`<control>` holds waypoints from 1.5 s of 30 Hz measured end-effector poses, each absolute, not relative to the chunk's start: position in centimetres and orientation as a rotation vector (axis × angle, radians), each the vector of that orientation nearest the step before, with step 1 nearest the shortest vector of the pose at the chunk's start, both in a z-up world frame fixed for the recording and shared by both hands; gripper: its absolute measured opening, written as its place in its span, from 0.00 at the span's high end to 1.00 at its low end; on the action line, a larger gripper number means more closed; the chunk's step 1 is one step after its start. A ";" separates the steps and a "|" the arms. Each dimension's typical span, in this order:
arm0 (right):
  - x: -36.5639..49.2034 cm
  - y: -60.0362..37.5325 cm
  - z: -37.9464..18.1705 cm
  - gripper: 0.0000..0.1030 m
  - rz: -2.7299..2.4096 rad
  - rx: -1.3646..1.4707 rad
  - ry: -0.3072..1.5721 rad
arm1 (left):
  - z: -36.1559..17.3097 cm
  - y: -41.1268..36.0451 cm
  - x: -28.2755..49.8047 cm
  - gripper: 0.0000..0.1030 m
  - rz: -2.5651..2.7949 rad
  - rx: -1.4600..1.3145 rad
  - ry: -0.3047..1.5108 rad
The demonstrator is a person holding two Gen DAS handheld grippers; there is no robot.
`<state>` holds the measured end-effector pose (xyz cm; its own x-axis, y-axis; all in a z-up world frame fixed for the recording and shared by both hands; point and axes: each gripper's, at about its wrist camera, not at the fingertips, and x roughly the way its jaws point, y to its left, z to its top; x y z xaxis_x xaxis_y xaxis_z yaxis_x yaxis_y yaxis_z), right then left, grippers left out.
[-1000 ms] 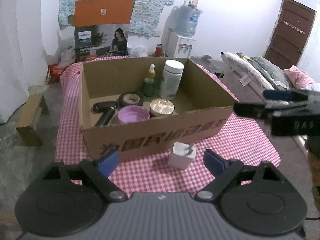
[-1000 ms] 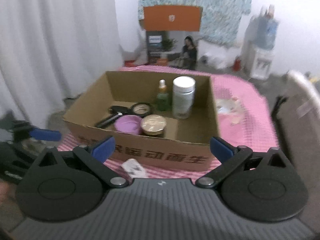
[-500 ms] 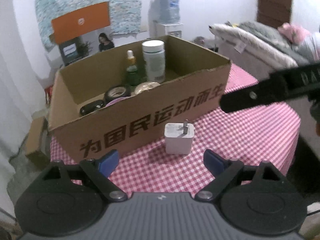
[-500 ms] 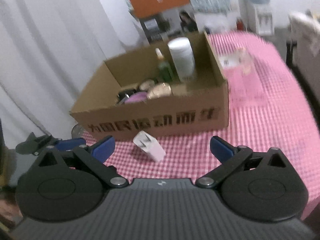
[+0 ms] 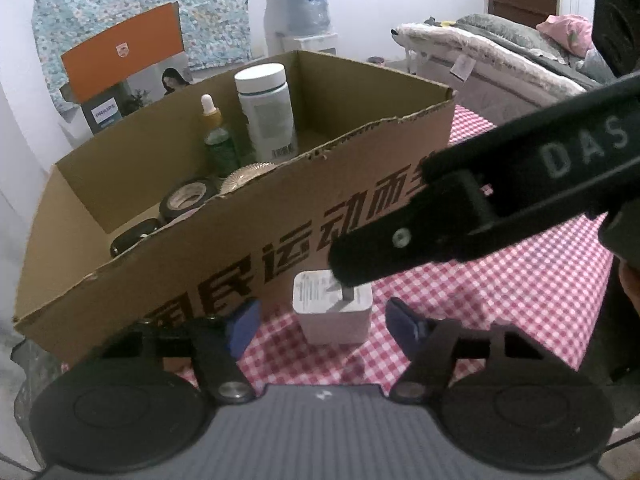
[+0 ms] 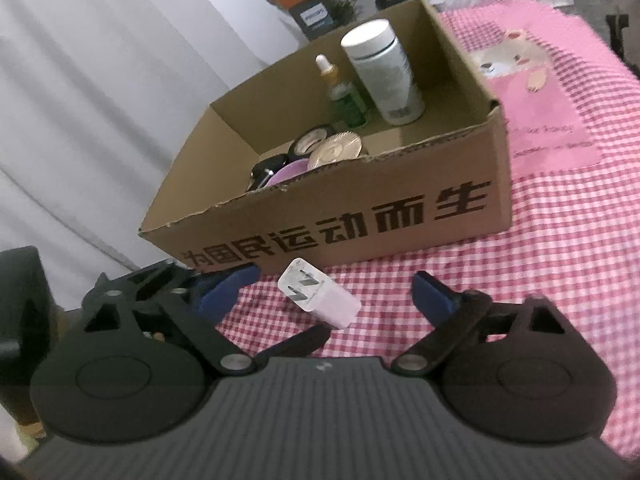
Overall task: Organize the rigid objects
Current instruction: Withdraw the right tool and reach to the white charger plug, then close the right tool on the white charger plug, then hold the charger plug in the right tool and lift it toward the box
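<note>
The cardboard box (image 6: 360,224) carries large dark Chinese characters reading 运动而生 on its front wall, the black gripper arm (image 5: 520,184) crossing the left view bears "DAS", and the dark carton (image 5: 105,114) behind says "PHILIPS".

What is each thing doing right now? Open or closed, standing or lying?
Cardboard box: open top, upright.
White charger: outside the box, on the tablecloth, prongs up.
White bottle: standing, capped.
Dropper bottle: standing, capped.
Left tool: open, jaws just closing around charger.
Right tool: open, just closing.
</note>
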<state>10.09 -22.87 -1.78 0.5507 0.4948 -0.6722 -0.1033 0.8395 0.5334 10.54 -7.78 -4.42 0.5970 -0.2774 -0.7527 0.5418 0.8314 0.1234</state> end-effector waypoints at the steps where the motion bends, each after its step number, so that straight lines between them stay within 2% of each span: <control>1: 10.4 -22.8 -2.0 0.22 0.373 0.477 0.935 | -4.6 -7.9 10.7 0.32 -0.488 0.364 0.802; 2: 10.6 -22.8 -2.3 0.27 0.377 0.488 0.941 | -4.8 -8.0 10.8 0.34 -0.490 0.369 0.805; 5: 11.1 -22.8 -3.0 0.34 0.386 0.522 0.958 | -5.3 -8.3 11.2 0.41 -0.494 0.373 0.822; 10: 11.6 -22.4 -3.7 0.40 0.407 0.542 0.976 | -5.7 -8.3 11.7 0.49 -0.502 0.350 0.838; 11: 11.7 -22.3 -3.8 0.40 0.410 0.542 0.979 | -5.6 -8.3 11.6 0.54 -0.505 0.345 0.839; 17: 12.0 -21.6 -4.4 0.52 0.420 0.533 0.995 | -5.7 -8.4 11.5 0.55 -0.496 0.337 0.831; 23: 12.1 -21.6 -4.7 0.58 0.412 0.533 0.997 | -5.5 -8.4 11.4 0.56 -0.490 0.341 0.830; 31: 11.6 -21.9 -4.7 0.61 0.411 0.538 1.002 | -5.1 -8.5 10.8 0.57 -0.475 0.330 0.855; 45: 11.4 -21.4 -4.9 0.59 0.399 0.534 1.012 | -5.2 -8.5 11.1 0.56 -0.459 0.309 0.875</control>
